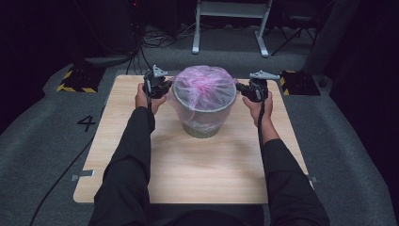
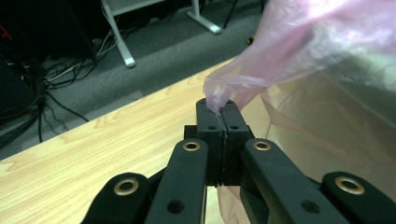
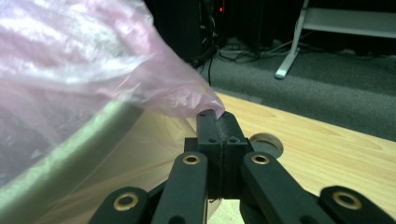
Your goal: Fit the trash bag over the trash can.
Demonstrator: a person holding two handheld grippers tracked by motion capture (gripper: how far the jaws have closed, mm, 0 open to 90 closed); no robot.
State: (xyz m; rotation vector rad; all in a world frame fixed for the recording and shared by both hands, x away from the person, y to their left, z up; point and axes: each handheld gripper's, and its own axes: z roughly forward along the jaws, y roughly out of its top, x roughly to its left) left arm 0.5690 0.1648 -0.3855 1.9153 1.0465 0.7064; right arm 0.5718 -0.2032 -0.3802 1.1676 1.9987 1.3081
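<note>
Both sets of jaws are closed, each pinching a fold of the pink plastic bag [image 1: 203,92]. In the left gripper view, the left gripper [image 2: 219,112] clamps a twisted tip of the film between its black pads; in the right gripper view, the right gripper [image 3: 215,115] holds a like fold at the bag's opposite side.

In the high view the bag sits at centre frame, draped over the mouth of a grey-green bin [image 1: 201,126] that stands on the wooden table [image 1: 197,174]. The left gripper [image 1: 157,84] is just left of the bin rim, the right gripper [image 1: 251,87] just right of it.

Progress, as judged: the bag is in the bin and its edge appears folded over the rim and part-way down the wall. The film domes loosely above the mouth, so pulling the edge down evenly and releasing seems to remain.

Writing: a dark "4" [image 1: 86,123] is marked on the grey floor at left of the table. No brand or label is legible on bag or bin.
</note>
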